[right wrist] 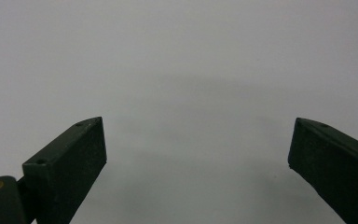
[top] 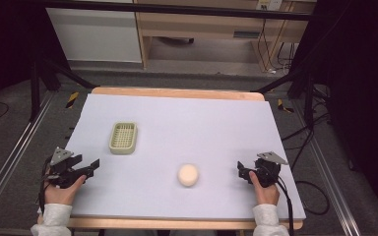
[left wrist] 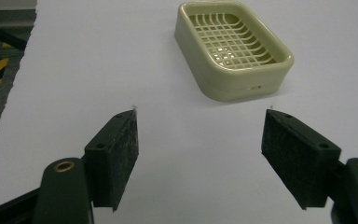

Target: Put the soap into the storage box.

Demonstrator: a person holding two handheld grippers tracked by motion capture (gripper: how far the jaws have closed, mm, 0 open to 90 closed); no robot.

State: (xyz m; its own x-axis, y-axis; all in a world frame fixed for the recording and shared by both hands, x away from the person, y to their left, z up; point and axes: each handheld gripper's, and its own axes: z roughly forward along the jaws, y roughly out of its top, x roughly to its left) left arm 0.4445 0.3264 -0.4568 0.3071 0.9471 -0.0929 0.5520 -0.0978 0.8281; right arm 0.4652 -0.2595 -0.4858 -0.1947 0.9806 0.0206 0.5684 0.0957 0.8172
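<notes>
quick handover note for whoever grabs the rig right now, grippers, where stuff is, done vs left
Left gripper: jaws apart, nothing between them, facing the soap dish.
Right gripper: jaws apart, nothing between them, over bare table cover.
Soap dish sits empty, left of centre. The round pale soap lies on the cover, apart from the dish and nearer the right gripper.
Done: nothing yet.
Left: probably pick up the soap and set it in the dish.

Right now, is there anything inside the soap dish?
Nothing lies inside the soap dish: its slatted grid is bare in the left gripper view. The round soap lies apart on the table. What is below the grid cannot be seen.
</notes>
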